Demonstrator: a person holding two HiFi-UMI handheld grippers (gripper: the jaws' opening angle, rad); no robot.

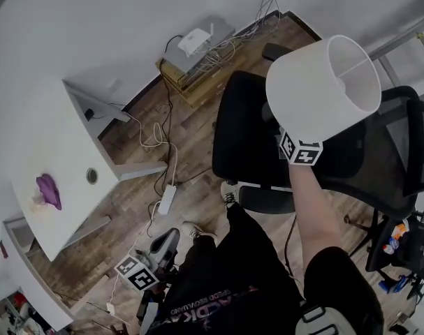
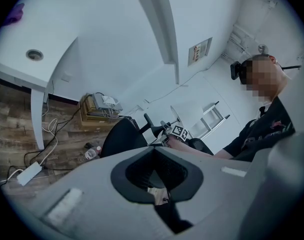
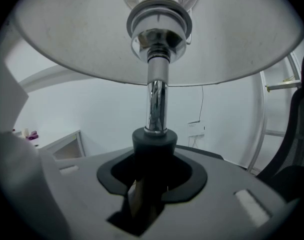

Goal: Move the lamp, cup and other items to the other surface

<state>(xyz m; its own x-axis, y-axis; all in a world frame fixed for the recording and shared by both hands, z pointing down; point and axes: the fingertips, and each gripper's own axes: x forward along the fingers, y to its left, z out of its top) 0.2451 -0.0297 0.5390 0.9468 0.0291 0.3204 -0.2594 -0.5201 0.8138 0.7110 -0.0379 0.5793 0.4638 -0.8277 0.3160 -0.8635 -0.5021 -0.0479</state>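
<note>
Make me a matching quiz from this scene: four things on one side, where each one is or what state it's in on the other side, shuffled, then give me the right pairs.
Things
1. lamp
2. purple cloth
3. black office chair
4. left gripper

Places or states
A. lying on the white table
B. standing on the wood floor
C. empty, low beside the person
D. held up in the right gripper

Pairs: 1-D, 2-A, 3-B, 4-C

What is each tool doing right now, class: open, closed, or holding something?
Left tool: slightly open, empty.
Right tool: closed on the lamp stem.
</note>
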